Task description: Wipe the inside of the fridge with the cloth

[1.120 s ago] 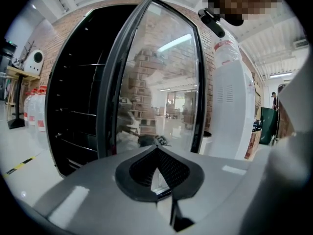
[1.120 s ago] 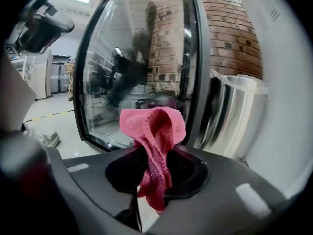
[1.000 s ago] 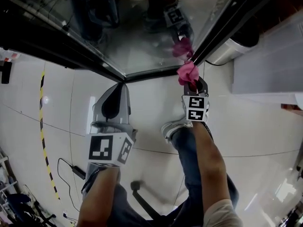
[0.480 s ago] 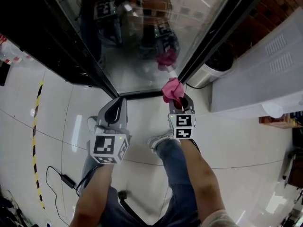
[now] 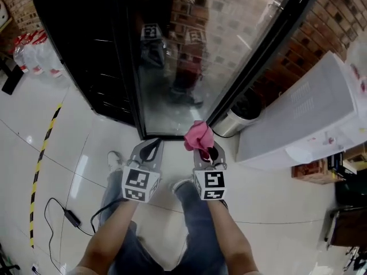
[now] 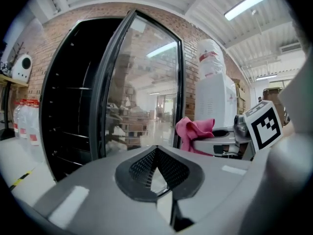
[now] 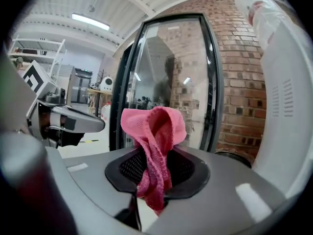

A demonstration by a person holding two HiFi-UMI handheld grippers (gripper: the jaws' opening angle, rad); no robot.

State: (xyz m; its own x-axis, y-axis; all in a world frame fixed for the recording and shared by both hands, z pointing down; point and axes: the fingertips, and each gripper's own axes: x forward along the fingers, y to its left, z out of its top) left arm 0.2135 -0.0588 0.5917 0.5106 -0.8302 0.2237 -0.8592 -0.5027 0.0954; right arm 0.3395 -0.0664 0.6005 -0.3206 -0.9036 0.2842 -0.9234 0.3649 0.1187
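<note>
Jaws of the right gripper [image 7: 154, 154]: clenched on a bunched pink cloth [image 7: 154, 130], with a loop of fabric standing above the tips and a tail hanging down between them. Jaws of the left gripper [image 6: 155, 150]: pressed together tip to tip, with nothing between them. Seen from the head view, left gripper [image 5: 151, 146] and right gripper [image 5: 204, 151] side by side at about the same height, each on a bare forearm, above blue jeans and a shoe [image 5: 113, 160]. Cloth [image 5: 198, 135] raised in front of the bottom edge of the glass door [image 5: 200, 56], outside the fridge; contact with the door not determinable. Under both grippers, a pale glossy floor [image 5: 275, 199] with a black cable [image 5: 64, 212] and a strip of yellow-and-black tape [image 5: 42, 160] to the left. Beyond the grippers, the fridge [image 5: 86, 44]: black frame, dark inside with wire shelves at the left, glass door swung open at the right with reflections in it. Just right of the door, a round metal bin [image 5: 234, 119], then a white water dispenser [image 5: 304, 125]. At the far left, a row of clear bottles [image 5: 30, 49] with red labels. Behind all of this, a brick wall [image 5: 339, 20].
</note>
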